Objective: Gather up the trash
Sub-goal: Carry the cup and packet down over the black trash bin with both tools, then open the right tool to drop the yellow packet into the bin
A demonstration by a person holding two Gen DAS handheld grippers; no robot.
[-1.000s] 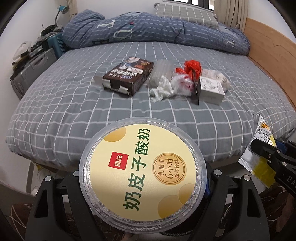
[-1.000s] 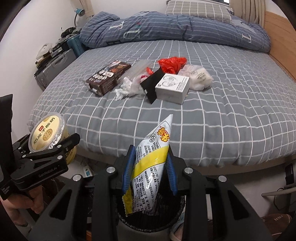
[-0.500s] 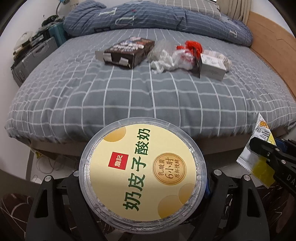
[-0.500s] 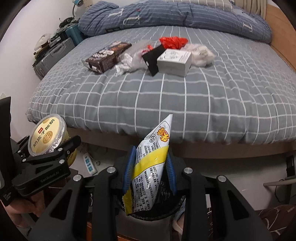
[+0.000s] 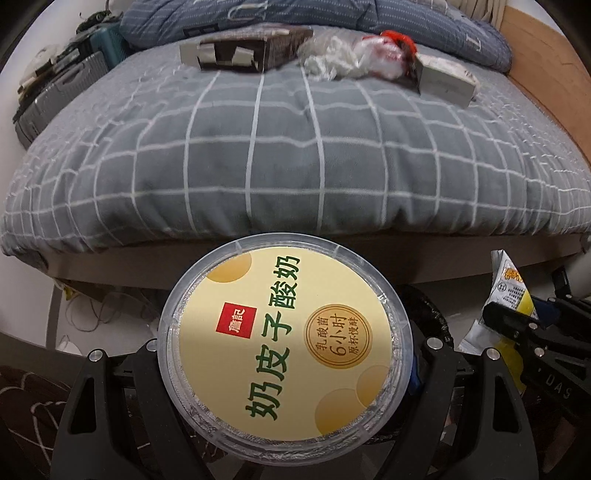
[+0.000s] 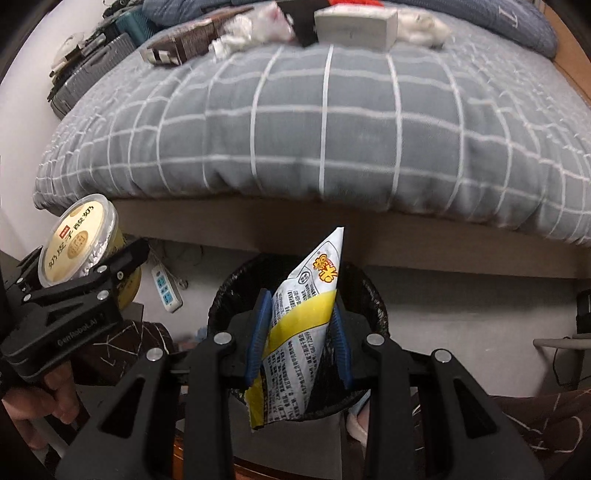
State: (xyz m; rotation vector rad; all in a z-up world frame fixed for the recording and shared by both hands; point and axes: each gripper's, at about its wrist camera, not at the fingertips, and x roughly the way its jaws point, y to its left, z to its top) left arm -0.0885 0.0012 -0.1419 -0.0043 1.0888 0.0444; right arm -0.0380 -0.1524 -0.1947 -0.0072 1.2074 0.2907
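Clamped in the left hand-held gripper (image 5: 284,373): round clear-lidded yogurt tub (image 5: 284,354), foil rim, fingers mostly hidden beneath. Pinched between the blue pads of the right hand-held gripper (image 6: 299,336): crinkly white-and-yellow snack wrapper (image 6: 303,332), over a black-lined trash bin (image 6: 229,291), contents hidden. Beyond, blurred on the grey checked bed (image 6: 325,122): brown carton (image 5: 243,50), white box (image 6: 354,24), crumpled tissues (image 5: 332,66).

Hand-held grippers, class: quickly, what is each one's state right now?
Left hand-held gripper: closed on the round yellow-lidded yogurt tub.
Right hand-held gripper: closed on the white-and-yellow snack wrapper.
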